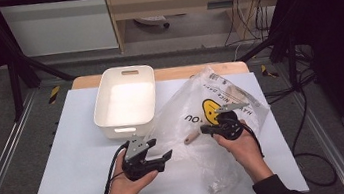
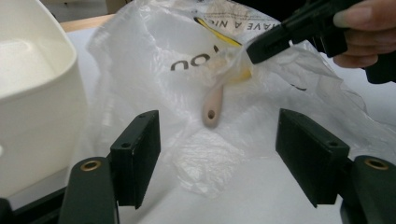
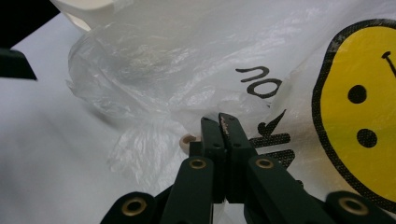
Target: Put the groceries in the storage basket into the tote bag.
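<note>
A clear plastic bag printed with a yellow smiley face lies crumpled on the white table top. Out of its mouth pokes a pale wooden handle with a hole at its end, which also shows in the left gripper view. My right gripper is shut on a fold of the bag's film just above that handle, as the left gripper view shows. In its own view the right gripper has its jaws pressed together against the bag. My left gripper stands open, facing the handle with nothing between its jaws.
A white plastic bin stands behind the left gripper, close to the bag's left side; its wall is at the left of the left gripper view. The table top is ringed by black frame bars and cables.
</note>
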`<state>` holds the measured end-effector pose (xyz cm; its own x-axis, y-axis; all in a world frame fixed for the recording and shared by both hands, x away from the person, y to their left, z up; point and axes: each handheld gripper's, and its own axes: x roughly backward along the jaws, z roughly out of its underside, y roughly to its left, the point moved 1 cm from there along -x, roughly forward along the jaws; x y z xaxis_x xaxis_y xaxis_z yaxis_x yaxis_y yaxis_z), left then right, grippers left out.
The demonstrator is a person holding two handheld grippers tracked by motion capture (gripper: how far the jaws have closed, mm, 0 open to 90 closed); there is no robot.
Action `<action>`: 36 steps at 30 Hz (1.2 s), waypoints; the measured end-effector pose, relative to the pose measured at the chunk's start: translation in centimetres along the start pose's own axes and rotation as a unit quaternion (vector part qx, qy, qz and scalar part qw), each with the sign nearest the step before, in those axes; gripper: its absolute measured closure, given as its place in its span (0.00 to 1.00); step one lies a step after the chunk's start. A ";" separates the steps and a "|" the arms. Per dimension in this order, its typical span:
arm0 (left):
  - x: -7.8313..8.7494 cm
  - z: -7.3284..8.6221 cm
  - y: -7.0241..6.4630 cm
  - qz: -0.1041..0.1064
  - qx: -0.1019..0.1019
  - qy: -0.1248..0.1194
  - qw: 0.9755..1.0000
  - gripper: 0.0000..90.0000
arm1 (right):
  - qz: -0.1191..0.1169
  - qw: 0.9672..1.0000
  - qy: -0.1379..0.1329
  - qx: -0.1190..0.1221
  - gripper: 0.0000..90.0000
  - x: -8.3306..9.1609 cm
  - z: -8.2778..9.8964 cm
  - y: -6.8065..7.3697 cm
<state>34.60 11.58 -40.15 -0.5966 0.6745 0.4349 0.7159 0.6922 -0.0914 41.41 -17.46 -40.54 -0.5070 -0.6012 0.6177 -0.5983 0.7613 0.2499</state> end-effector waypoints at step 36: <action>-1.6 2.3 4.5 -0.082 -0.031 0.053 0.995 0.32 | -0.005 0.995 0.092 0.043 1.00 -3.3 3.6 1.5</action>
<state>37.91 14.22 -43.28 -0.6677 0.5204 0.5324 0.6348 0.7716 0.0420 39.98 -15.19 -44.87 -0.3832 -0.5476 0.7438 -0.6576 0.7272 0.1966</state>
